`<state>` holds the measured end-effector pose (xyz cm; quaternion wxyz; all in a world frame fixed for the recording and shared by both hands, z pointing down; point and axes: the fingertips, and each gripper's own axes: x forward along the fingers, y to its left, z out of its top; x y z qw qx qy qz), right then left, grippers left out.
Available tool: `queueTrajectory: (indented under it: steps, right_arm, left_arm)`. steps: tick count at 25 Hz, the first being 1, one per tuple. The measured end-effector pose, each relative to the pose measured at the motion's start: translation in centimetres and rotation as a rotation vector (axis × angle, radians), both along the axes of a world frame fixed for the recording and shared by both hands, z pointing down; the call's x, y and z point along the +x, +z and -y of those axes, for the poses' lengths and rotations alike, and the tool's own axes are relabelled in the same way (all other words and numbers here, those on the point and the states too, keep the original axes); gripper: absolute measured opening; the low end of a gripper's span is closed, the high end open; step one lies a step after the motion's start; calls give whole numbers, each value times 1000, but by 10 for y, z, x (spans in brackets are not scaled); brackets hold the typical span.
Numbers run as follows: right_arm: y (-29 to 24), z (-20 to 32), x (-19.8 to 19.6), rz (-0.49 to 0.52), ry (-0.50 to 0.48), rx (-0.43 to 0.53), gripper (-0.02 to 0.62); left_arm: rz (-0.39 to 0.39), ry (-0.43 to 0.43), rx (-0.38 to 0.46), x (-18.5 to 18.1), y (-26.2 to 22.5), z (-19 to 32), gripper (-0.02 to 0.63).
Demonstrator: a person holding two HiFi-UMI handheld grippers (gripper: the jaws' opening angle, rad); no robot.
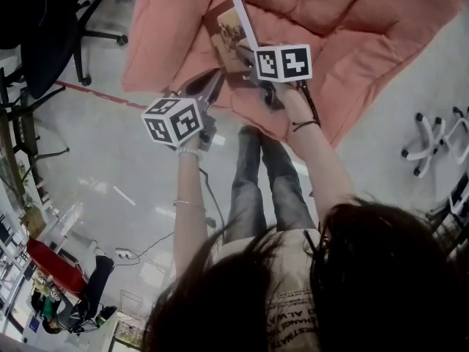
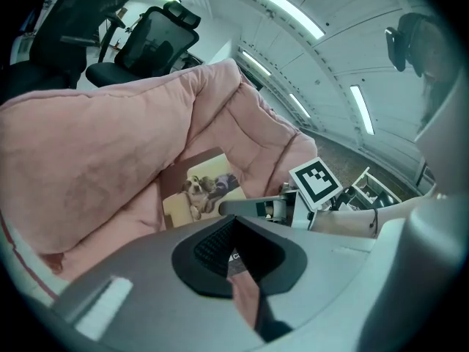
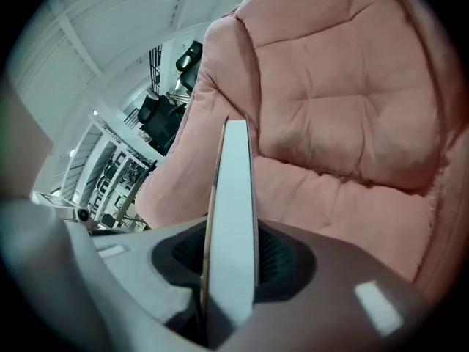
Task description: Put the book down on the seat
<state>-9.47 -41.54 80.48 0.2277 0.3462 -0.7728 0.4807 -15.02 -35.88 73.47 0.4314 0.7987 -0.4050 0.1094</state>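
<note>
Off to the left of the pink chair (image 1: 352,42), black office chairs (image 1: 44,20) are standing on the grey floor (image 1: 110,167), well apart from it. The person is standing right at the chair's front edge and holding both tools out over it.

The left tool (image 1: 215,83) is reaching in over the chair's front left. Its jaws are sitting almost together with a thin dark sliver between the pads, which I take to be the near corner of the book (image 1: 233,39), so it seems to be pinching that corner. The book is hanging over the chair's cushion, tilted with its far end raised and its dog-picture cover facing up and left. It is not lying on the cushion yet.

The right tool (image 1: 256,75) is gripping the book's right side over the middle of the chair. Its jaws are standing partly apart, and the white block of pages is running edge-on between the pads, pressed from both sides. A white wheeled chair base (image 1: 432,138) is lying on the floor to the right of the chair.

I judge this to be the step of bringing the book to the cushion. The next move is asking for both tools to sink together, tip the book flat onto the cushion, and only then let go.
</note>
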Motion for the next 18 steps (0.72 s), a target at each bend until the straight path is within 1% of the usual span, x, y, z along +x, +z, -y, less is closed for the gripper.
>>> queueTrajectory:
  steps: [12, 18]
  right_arm:
    - [6, 3, 0, -1, -10, -14, 149]
    - [10, 1, 1, -37, -20, -22, 150]
  left_arm:
    - [1, 16, -29, 2, 16, -7, -2]
    - [-5, 26, -35, 5, 17, -9, -2]
